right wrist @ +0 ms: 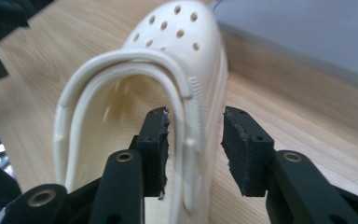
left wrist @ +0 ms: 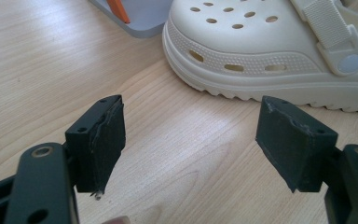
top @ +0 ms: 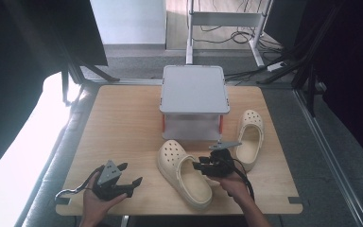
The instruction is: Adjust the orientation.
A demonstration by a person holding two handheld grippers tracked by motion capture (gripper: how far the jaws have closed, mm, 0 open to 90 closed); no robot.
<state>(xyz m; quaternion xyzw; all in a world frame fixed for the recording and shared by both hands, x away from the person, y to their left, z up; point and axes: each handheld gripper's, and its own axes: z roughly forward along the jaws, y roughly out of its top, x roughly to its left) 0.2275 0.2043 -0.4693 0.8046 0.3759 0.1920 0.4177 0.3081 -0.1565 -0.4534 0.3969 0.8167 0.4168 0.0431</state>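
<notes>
The near clog [top: 184, 174] lies on the desk [top: 123, 127] at about 6 o'clock from the grey lidded box [top: 194, 101], toe toward the box and heel toward the person. Its side wall and folded strap stand between the jaws of the right tongs [right wrist: 195, 151], one pad inside the shoe opening and one outside. The pads do not press yet: there is a gap on the outer side, so the right tongs are partly open and straddle the wall without holding it. To do this step well, I judge the jaws should go a little deeper over the rim, take wall and strap together, and close squarely before any lift, or the soft rim may slip out. The second clog [top: 249, 137] lies at 3 o'clock of the first, near the box. The left tongs [left wrist: 191, 140] rest at 9 o'clock, wide open and empty, just above the bare desk
</notes>
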